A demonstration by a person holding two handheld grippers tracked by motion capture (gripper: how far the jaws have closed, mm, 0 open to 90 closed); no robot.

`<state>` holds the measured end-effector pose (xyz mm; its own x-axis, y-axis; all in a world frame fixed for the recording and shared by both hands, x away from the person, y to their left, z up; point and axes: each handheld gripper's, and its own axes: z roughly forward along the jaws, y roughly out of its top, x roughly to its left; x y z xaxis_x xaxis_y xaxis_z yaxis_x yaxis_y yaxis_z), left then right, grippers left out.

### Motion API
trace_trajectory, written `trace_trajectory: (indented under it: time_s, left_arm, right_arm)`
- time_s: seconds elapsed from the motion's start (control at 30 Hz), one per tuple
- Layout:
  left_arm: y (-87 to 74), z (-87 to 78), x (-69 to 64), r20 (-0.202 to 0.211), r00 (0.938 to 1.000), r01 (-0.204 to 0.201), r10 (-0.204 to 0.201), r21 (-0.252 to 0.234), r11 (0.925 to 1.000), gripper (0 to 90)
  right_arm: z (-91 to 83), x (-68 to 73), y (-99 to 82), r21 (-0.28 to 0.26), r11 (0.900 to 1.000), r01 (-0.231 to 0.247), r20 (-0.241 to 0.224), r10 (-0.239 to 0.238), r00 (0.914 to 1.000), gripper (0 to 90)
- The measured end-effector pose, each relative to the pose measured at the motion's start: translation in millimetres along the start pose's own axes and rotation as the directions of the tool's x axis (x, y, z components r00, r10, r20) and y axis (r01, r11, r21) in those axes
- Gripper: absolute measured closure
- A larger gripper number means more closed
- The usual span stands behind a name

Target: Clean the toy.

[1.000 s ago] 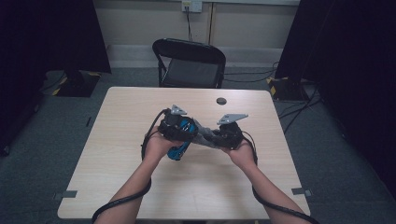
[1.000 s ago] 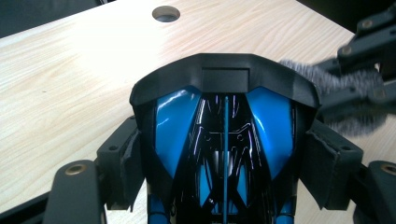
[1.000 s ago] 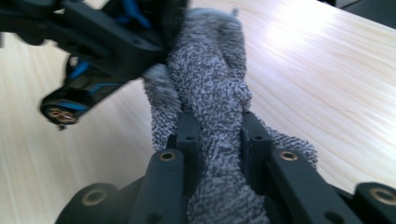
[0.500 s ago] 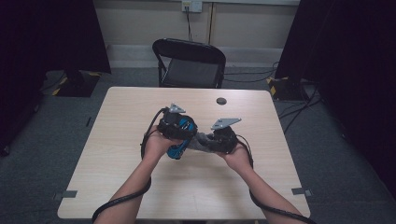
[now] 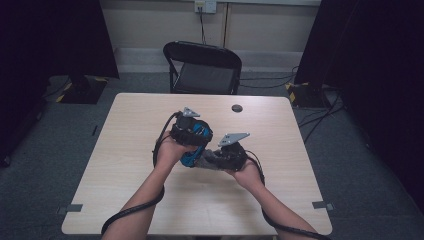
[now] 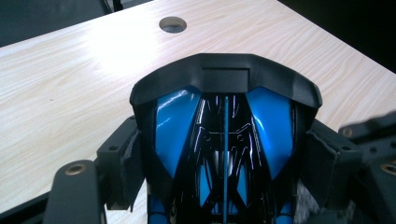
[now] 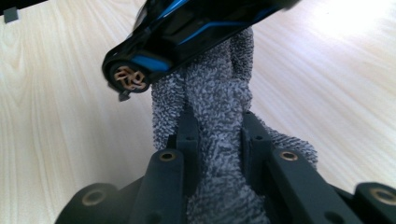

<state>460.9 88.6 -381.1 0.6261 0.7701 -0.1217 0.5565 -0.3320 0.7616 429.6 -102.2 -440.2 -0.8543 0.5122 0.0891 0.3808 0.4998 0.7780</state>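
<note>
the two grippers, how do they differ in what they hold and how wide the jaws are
The left gripper is clamped on a glossy blue and black toy car, jaws wide apart on its sides; the right gripper pinches a grey terry cloth, jaws nearly together. The car is hard and shiny, the cloth soft and nubbly. In the high view, the left gripper sits farther up the table than the right gripper. Both are shut on something, and cloth meets car.

We see our left gripper [image 6: 224,186] clamped on a glossy blue and black toy car [image 6: 224,140], one pad pressing each flank, its dark end pointing away. Beyond lies the light wooden table [image 6: 70,84], with a round hole [image 6: 172,24] near the far edge.
</note>
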Motion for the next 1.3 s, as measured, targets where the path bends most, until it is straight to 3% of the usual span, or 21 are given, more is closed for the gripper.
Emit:
trace_trajectory:
  time_s: [0.3, 0.6, 0.73, 0.93, 1.17, 1.3]
  left_arm:
    - [-0.2, 4.1, 4.1, -0.006, 0.9997, 0.023, -0.023, -0.007, 0.9997, 25.7]
    - [4.2, -3.2, 10.6, -0.021, 0.9989, 0.040, -0.041, -0.036, 0.9985, 25.7]
    - [5.0, -8.7, 13.2, -0.028, 0.9988, 0.038, -0.039, -0.038, 0.9985, 25.7]
    - [-0.9, -9.4, 11.3, -0.022, 0.9993, 0.028, -0.029, -0.030, 0.9992, 25.6]
    - [-8.9, -3.8, 2.4, 0.003, 0.9999, 0.011, -0.010, -0.011, 0.9999, 25.7]
    - [-12.3, -0.2, -4.0, 0.018, 0.9998, -0.002, 0.002, -0.002, 1.0000, 25.6]
  right_arm:
    - [11.4, 5.1, -7.5, 0.005, 0.9999, -0.013, -0.042, 0.013, 0.9990, 74.3]
    - [13.1, 9.1, -10.9, 0.053, 0.9978, 0.039, -0.055, -0.036, 0.9978, 74.3]
    - [4.7, 1.0, -11.2, 0.071, 0.9961, 0.052, -0.021, -0.050, 0.9985, 74.2]
    - [-18.1, -26.4, -11.1, 0.055, 0.9985, 0.000, 0.056, -0.003, 0.9984, 74.2]
    - [-39.2, -50.4, -1.6, 0.023, 0.9991, -0.037, 0.149, 0.033, 0.9883, 74.2]
    - [-45.7, -59.0, 3.9, 0.000, 0.9983, -0.059, 0.176, 0.058, 0.9827, 74.2]
